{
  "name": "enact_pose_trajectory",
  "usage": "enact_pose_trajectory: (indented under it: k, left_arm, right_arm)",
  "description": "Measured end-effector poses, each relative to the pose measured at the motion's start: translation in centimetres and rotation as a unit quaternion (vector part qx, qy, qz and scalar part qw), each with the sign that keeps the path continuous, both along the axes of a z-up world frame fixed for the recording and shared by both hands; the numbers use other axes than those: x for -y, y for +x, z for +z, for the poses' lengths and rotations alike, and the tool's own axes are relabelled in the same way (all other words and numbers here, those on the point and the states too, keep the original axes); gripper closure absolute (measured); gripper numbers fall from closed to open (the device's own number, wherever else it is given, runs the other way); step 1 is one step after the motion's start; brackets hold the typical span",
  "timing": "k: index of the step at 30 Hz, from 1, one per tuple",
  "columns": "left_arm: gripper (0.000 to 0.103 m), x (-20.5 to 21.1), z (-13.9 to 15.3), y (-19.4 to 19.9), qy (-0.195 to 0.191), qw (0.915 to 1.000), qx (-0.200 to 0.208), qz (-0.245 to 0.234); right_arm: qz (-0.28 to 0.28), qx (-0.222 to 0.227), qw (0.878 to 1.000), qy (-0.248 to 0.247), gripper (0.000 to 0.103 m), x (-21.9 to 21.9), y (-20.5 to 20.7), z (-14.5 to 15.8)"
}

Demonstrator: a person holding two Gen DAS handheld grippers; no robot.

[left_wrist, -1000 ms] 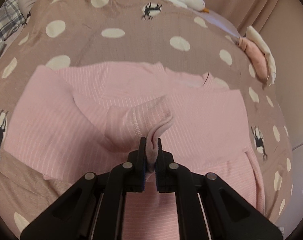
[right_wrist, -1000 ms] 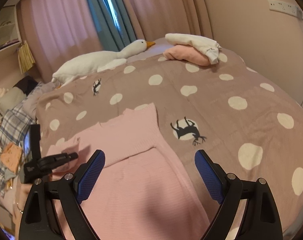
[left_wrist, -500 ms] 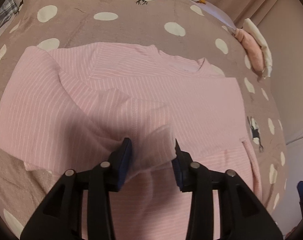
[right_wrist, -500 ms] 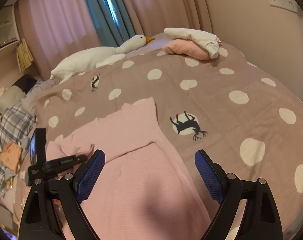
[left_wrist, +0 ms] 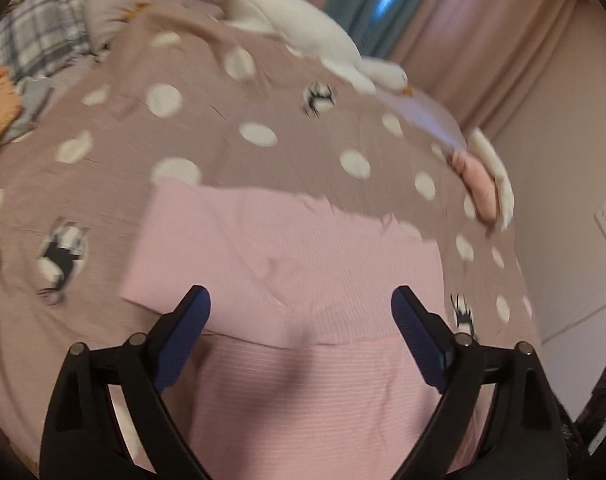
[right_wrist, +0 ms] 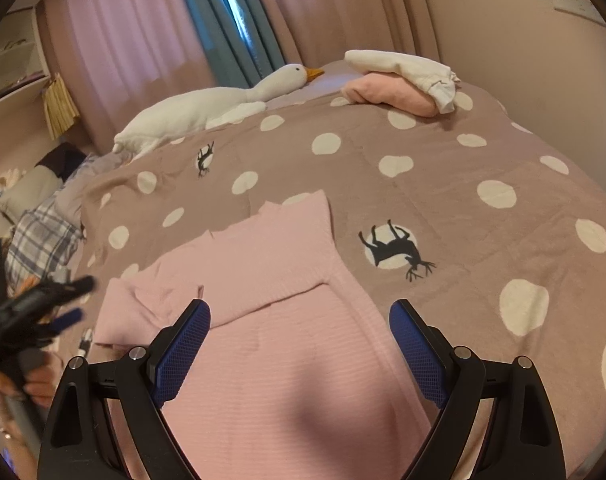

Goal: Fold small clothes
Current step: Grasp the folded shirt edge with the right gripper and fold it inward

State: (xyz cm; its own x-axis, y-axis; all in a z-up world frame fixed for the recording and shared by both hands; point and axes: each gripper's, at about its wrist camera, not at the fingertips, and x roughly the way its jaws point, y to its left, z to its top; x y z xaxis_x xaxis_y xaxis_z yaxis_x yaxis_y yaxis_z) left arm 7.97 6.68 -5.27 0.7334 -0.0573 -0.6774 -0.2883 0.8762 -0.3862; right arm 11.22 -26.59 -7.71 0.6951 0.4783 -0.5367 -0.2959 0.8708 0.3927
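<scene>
Blurring mid-motion, left gripper (left_wrist: 301,312) opens empty over pink top (left_wrist: 287,248); right gripper (right_wrist: 300,322) released.

This is a bedroom in a home. A wide bed fills it, under a mauve bedspread (right_wrist: 443,168) dotted with white spots and black deer. A long plush goose (right_wrist: 207,106) lies near the pink and teal curtains (right_wrist: 151,32). Folded clothes (right_wrist: 403,80) sit at the far edge, and a plaid blanket (right_wrist: 43,240) is bunched to one side.
</scene>
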Motion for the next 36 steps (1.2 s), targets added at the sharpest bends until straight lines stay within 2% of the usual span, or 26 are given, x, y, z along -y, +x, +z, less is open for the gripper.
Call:
enact_pose_trajectory:
  k: [4,14,25,36]
  left_arm:
    - [0.006,-2.6,0.3,-2.6,0.001,0.9984,0.013,0.056]
    - [0.006,-7.9,-2.8,-6.6,-0.022,0.989,-0.021,0.145]
    - [0.006,-10.1,-4.3,-8.6,-0.028,0.9846,-0.033,0.169]
    - [0.006,-12.2,-4.9,-10.1,-0.044,0.979,-0.034,0.196]
  right_arm:
    - [0.015,0.005,1.0,-0.008,0.012,-1.2,0.1,0.6]
    - [0.084,0.015,0.995,-0.044,0.012,-7.0,1.1,1.8]
    - [0.145,-0.019,0.987,-0.072,0.012,-13.2,3.6,1.7]
    - [0.152,-0.096,0.976,-0.123,0.012,-19.9,7.4,-2.5]
